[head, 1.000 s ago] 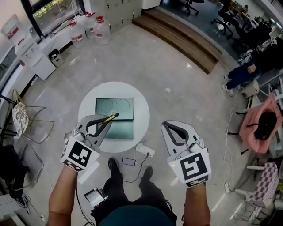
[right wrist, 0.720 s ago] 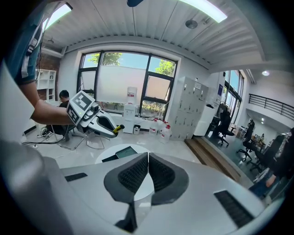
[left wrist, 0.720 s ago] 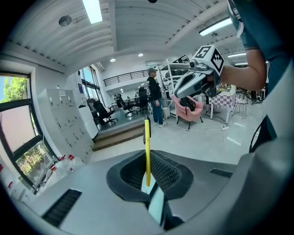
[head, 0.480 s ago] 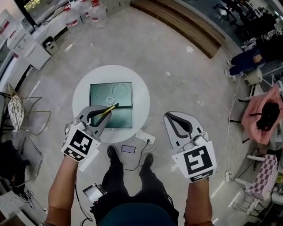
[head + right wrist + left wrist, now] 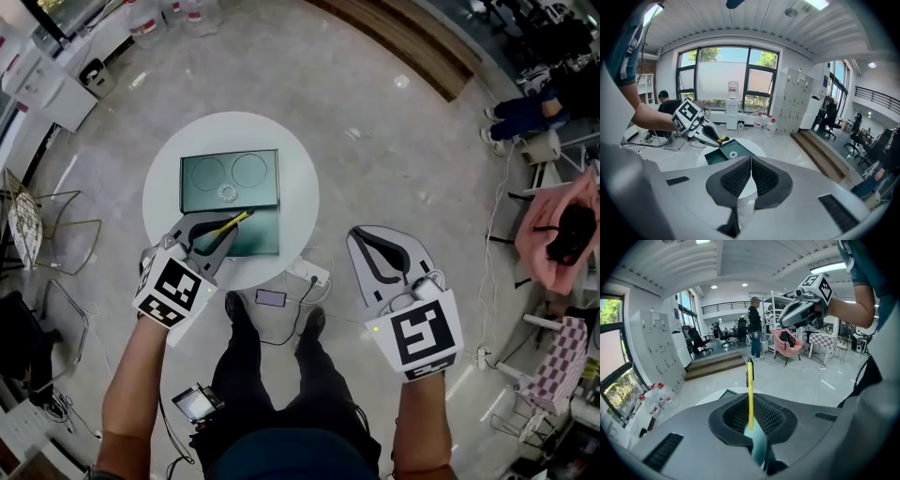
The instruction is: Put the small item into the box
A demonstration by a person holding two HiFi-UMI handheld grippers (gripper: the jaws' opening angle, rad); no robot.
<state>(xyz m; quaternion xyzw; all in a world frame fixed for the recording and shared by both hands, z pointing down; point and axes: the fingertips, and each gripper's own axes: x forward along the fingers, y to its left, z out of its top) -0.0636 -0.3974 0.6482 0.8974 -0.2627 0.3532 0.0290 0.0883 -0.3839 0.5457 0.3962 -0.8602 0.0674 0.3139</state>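
Since a second ago the round white table [image 5: 292, 178] and the open green box [image 5: 202, 178] have drifted toward the upper left of the head view. At lower left of centre, the left gripper [image 5: 217, 234] is clenched on a yellow pen [image 5: 234, 222] whose tip hangs over the box's lower half. At lower right, off the table, the right gripper [image 5: 362, 240] is closed on nothing.
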